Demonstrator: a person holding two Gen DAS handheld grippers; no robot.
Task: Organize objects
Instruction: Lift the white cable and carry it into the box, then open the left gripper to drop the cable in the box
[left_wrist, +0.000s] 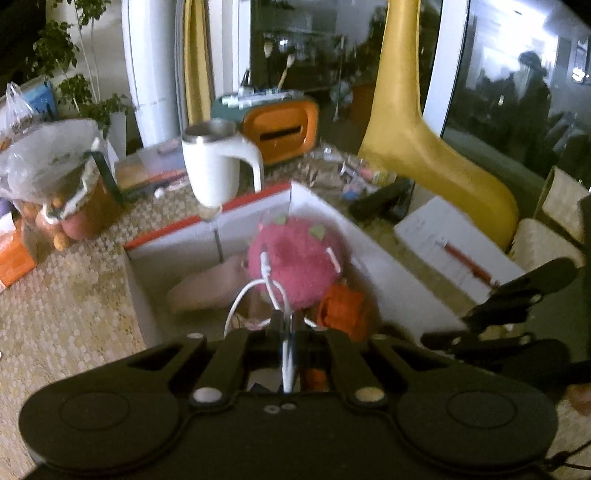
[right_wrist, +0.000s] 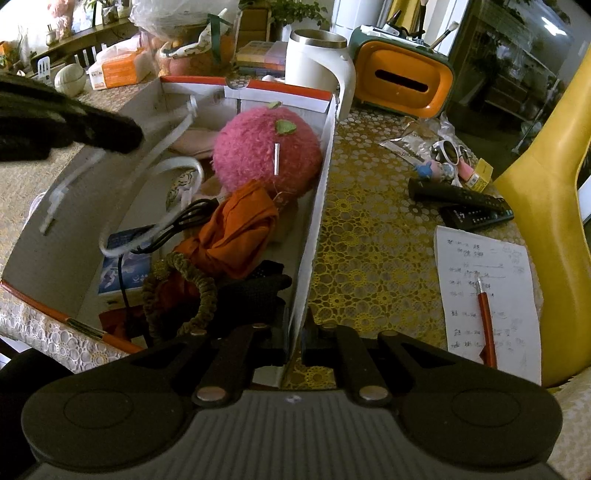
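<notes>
The left gripper (left_wrist: 287, 332) is clenched on a white cable (left_wrist: 275, 291) above the open box (right_wrist: 314, 206). The right gripper (right_wrist: 294, 347) pinches that box's right wall at its near corner, apparently gripping it. A pink plush (right_wrist: 266, 155) lies against the same wall.

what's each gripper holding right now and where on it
Left gripper: a white cable, pinched at the bend of its loop. Right gripper: the white box, fingers clamped on its side wall near the close end.
</notes>
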